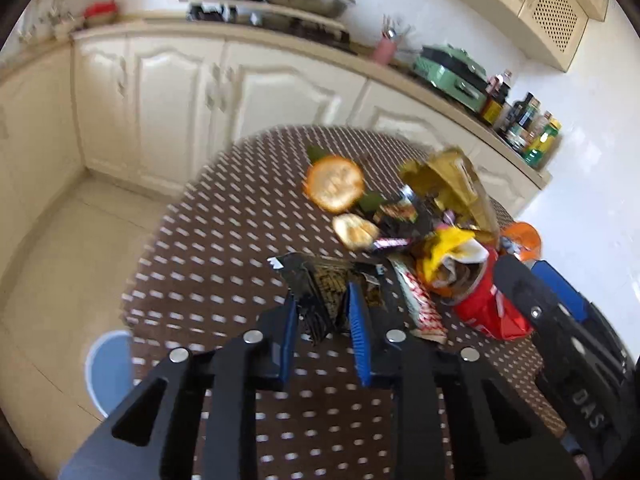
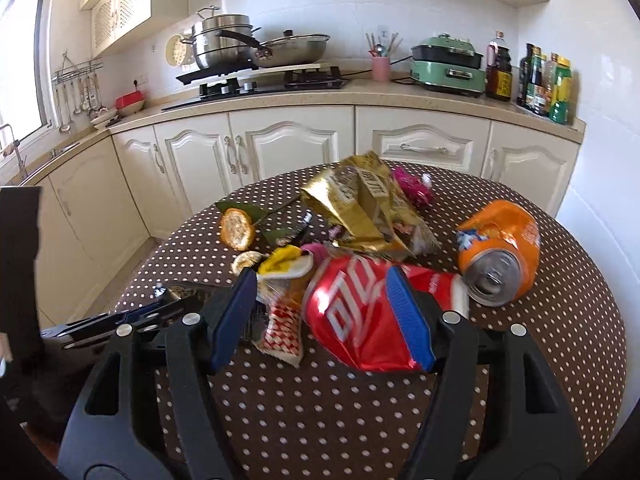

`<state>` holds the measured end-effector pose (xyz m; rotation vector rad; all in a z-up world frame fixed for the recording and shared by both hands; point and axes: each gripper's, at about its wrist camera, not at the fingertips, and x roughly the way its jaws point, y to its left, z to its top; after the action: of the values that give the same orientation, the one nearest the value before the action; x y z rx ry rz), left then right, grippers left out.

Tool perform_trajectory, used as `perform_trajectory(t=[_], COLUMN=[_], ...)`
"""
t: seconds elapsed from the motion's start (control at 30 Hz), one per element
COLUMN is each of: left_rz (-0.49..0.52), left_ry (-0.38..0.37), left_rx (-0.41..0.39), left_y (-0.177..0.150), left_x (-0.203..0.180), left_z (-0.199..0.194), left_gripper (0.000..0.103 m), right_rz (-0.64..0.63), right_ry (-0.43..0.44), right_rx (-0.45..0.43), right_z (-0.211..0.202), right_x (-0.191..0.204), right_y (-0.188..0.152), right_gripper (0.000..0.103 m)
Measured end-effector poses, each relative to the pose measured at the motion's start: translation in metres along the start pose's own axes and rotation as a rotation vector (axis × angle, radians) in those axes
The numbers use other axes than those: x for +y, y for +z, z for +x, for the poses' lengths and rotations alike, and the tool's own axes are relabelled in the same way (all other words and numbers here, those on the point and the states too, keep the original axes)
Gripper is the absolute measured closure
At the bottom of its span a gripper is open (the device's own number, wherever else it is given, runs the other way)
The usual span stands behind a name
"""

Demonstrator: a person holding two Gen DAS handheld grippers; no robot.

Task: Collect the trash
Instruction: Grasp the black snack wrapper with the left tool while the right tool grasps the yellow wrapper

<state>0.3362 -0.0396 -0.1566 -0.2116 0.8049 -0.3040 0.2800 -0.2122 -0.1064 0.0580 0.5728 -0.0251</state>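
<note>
Trash [image 2: 360, 216] lies heaped on the dotted table [image 2: 320, 412], the red wrapper [image 2: 352, 312] between the right gripper's [image 2: 324, 312] wide jaws, while the left gripper [image 1: 324, 312] pinches a dark wrapper [image 1: 308, 292].

Bright daylight from the window [image 2: 22, 52] fills both views, glaring off the red wrapper [image 2: 352, 312], while the left view is motion-blurred and fisheye edges bend into dark corners.

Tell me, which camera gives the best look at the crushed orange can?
The right wrist view: the orange can lies fully visible on the table, dented, its opening toward the camera. The left wrist view shows only an orange sliver behind the right gripper.
</note>
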Motion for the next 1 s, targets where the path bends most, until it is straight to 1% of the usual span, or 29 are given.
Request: perform_trajectory(t=[0.03, 0.1, 0.17, 0.23, 0.33, 0.37, 0.43, 0.47, 0.5, 0.57, 0.67, 0.73, 0.8, 0.87, 0.97, 1.0], left_rz=[0.000, -0.024, -0.044, -0.069, -0.087, -0.090, -0.094, -0.095, -0.093, -0.095, -0.091, -0.093, -0.094, -0.091, -0.092, -0.093], left_ry=[0.008, -0.007, 0.018, 0.035, 0.042, 0.047, 0.038, 0.035, 0.032, 0.021, 0.005, 0.001, -0.006, -0.005, -0.002, -0.003], left_rx=[-0.029, -0.056, -0.097, -0.125, -0.131, -0.130, -0.129, -0.128, -0.126, -0.123, -0.120, -0.124, -0.129, -0.131, -0.127, -0.126], left_y=[-0.001, -0.001, -0.002, -0.002, 0.001, 0.002, 0.001, 0.000, 0.000, -0.002, -0.001, -0.003, -0.003, -0.004, -0.005, -0.005], left_x=[0.002, 0.009, 0.017, 0.026, 0.034, 0.036, 0.040, 0.040, 0.040, 0.041, 0.041, 0.041, 0.041, 0.042, 0.044, 0.045], left_z=[-0.007, -0.016, -0.029, -0.037, -0.042, -0.042, -0.043, -0.044, -0.043, -0.044, -0.047, -0.050, -0.053, -0.056, -0.058, -0.058], left_gripper=[0.080, 0.080, 0.080, 0.081, 0.081, 0.081, 0.081, 0.081, 0.081, 0.081, 0.081, 0.081, 0.080, 0.080, 0.080, 0.080], right_rz=[-0.009, -0.027, -0.039, -0.068, -0.111, -0.135, -0.143, -0.149, -0.162, -0.158, -0.163, -0.165, -0.174, -0.190, -0.207, -0.200], right_ry=[0.006, 0.014, 0.021, 0.009, -0.038, -0.071, -0.082, -0.095, -0.113, -0.117, -0.118, -0.094, -0.095, -0.097, -0.131, -0.123], right_rx=[0.002, 0.015, 0.030, 0.052, 0.095, 0.090, 0.092, 0.093, 0.091, 0.089, 0.096, 0.091, 0.087, 0.110, 0.158, 0.166], right_z=[0.002, 0.009, 0.015, 0.023, 0.040, 0.043, 0.044, 0.044, 0.043, 0.041, 0.038, 0.034, 0.033, 0.038, 0.050, 0.053], right_x=[0.003, 0.010, 0.016, 0.025, 0.035, 0.038, 0.038, 0.038, 0.038, 0.033, 0.030, 0.032, 0.036, 0.042, 0.046, 0.046], right_y=[0.001, 0.005, 0.007, 0.009, 0.009, 0.009, 0.007, 0.007, 0.007, 0.006, 0.005, 0.004, 0.004, 0.002, -0.002, -0.003], right_gripper=[0.036, 0.036, 0.036, 0.036, 0.036, 0.036, 0.037, 0.043, 0.055, 0.068, 0.070, 0.070, 0.069, 0.069, 0.069, 0.070])
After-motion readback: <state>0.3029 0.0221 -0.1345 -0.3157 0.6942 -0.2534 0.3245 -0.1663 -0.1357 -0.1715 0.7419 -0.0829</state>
